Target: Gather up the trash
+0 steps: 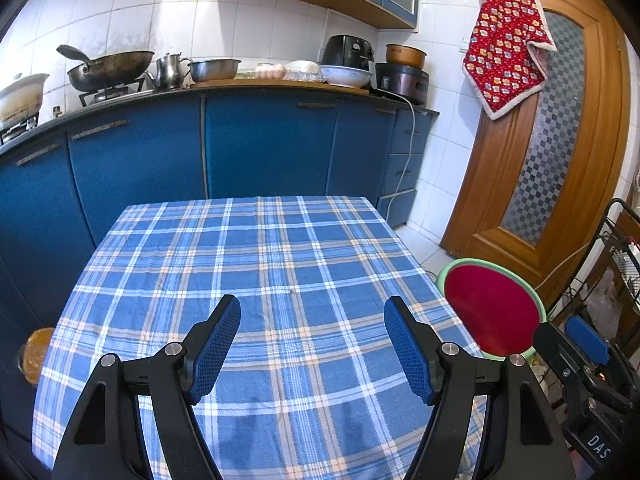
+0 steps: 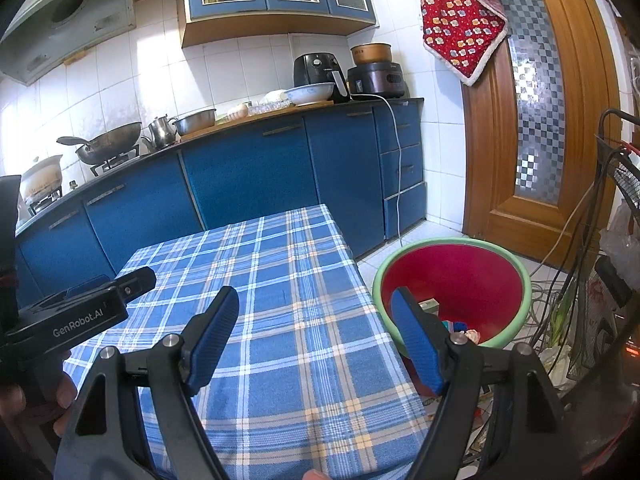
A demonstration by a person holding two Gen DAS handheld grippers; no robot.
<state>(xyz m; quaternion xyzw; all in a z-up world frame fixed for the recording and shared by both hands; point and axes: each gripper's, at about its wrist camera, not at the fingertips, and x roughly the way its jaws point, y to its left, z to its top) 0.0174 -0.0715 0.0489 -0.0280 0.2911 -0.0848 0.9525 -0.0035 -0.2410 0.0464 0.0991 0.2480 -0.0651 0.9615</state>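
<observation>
Scraps of trash (image 2: 460, 326) are seen at the bottom of the red basin (image 2: 516, 264), on the floor beside the checked tabletop (image 2: 280, 320). The right gripper (image 2: 316, 320) is held above the tabletop's edge, near the basin, jaws apart and empty. The left gripper (image 1: 312, 344) is likewise parted over the cloth, nothing between.

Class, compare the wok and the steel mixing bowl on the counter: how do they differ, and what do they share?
The wok is dark and blackened; the steel bowl is bright and shiny. The wok sits on the gas burner with a utensil in it; the bowl rests on the wooden board. Both are round, metal and upright.
</observation>
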